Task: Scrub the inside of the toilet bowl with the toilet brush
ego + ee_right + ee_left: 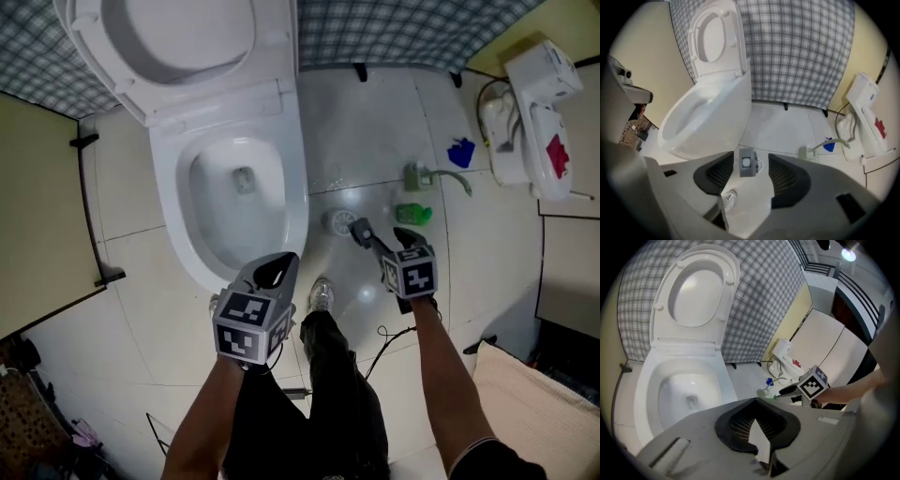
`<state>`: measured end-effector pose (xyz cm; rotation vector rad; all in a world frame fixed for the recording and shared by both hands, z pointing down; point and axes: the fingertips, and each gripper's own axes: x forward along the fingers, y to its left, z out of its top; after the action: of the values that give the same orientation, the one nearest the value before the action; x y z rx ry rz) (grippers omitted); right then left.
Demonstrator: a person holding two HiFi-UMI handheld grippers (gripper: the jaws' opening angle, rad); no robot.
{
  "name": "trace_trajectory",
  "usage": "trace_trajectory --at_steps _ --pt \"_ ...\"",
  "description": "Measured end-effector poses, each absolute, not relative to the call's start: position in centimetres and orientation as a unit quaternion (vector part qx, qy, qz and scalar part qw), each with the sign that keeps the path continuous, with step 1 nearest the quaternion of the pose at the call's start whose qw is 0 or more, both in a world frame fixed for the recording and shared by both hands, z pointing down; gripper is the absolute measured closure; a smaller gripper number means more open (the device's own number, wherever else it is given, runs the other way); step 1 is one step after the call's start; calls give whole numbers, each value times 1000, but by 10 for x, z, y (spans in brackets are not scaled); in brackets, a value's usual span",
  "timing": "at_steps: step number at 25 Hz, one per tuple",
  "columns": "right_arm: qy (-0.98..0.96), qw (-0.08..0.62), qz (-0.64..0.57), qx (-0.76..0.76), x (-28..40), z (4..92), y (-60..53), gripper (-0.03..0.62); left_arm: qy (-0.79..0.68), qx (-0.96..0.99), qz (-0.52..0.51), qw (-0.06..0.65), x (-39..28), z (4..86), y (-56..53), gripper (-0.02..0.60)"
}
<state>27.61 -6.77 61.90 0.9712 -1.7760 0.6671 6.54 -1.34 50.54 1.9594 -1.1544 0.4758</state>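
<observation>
Head view shows the toilet bowl [167, 202] at the floor's far edge, with our left gripper [274, 270] pinched shut and empty near its front rim. Our right gripper [380, 236] gapes wide around the untouched toilet brush handle [746, 163], upright beside the bowl's right side. We should centre it, then close squarely.

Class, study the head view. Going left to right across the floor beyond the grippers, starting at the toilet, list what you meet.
toilet bowl → round floor drain → green object → blue object → white appliance with a red mark
</observation>
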Motion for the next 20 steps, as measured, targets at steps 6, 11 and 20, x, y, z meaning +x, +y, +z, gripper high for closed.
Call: trace_trajectory --at_steps 6,11,20 --pt "-800 356 242 417 204 456 -73 346 -475 794 160 345 26 411 -34 571" --pt "-886 215 150 383 108 301 -65 546 -491 813 130 285 -5 308 -37 571" --pt "-957 54 72 276 -9 103 -40 548 -522 835 60 163 -46 140 -39 571"
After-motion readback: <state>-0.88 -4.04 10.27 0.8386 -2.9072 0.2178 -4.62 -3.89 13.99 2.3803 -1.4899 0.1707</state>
